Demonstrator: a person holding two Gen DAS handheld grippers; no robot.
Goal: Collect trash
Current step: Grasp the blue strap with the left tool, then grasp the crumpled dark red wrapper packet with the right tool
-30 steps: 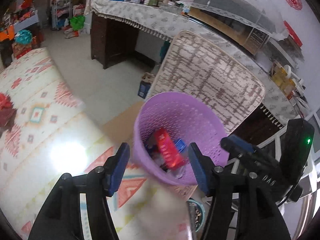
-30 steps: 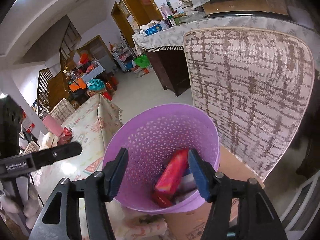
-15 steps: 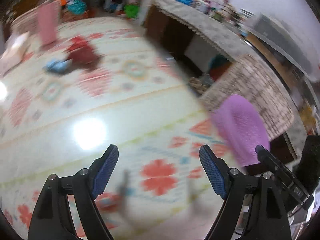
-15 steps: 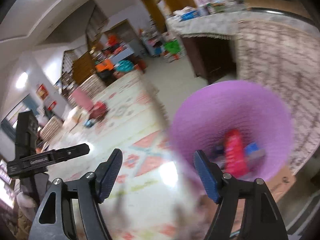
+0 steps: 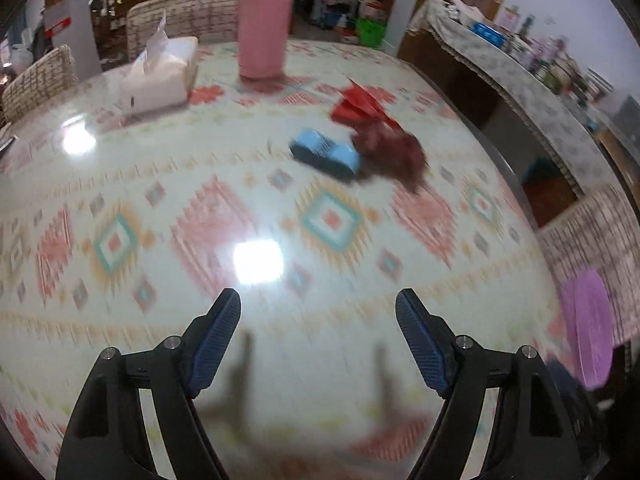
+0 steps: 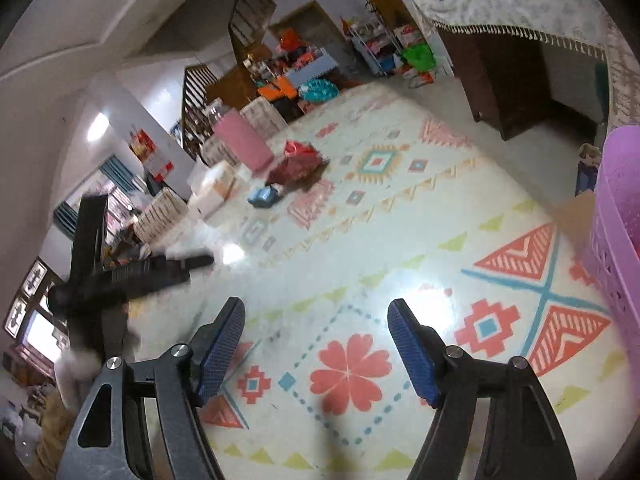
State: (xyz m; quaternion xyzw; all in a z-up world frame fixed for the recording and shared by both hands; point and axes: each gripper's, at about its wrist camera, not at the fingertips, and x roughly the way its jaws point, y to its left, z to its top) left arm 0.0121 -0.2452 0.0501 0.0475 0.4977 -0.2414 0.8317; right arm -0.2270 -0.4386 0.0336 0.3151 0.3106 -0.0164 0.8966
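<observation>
The left gripper [image 5: 318, 326] is hovering over the patterned tabletop [image 5: 168, 184] with its blue-padded fingers [image 5: 216, 336] spread wide and nothing between them. Above it, right of centre in the left wrist view, the trash is lying in a loose cluster: a light blue pack [image 5: 325, 153] that looks flat and two-lobed, touching a dark red crumpled wrapper [image 5: 394, 152] on its right, and a bright red folded piece [image 5: 360, 106] just behind them. All three are smeared by motion blur, so their labels cannot be read. A pink bottle [image 5: 264, 20] is standing upright at the top centre, and a white tissue pack [image 5: 160, 76] is sitting toward the upper left.

The right gripper [image 6: 316, 344] is likewise holding its jaws wide apart and empty, above a red flower print on the tablecloth. In its view the same cluster is showing small in the upper middle, the blue pack [image 6: 264, 196] nearest and the red wrapper [image 6: 298, 162] behind it, beside the pink bottle [image 6: 240, 144]. A purple perforated basket [image 6: 618, 216] is standing at the right edge, well apart from the trash. The left gripper's dark body [image 6: 120, 276] is showing blurred at the left.
</observation>
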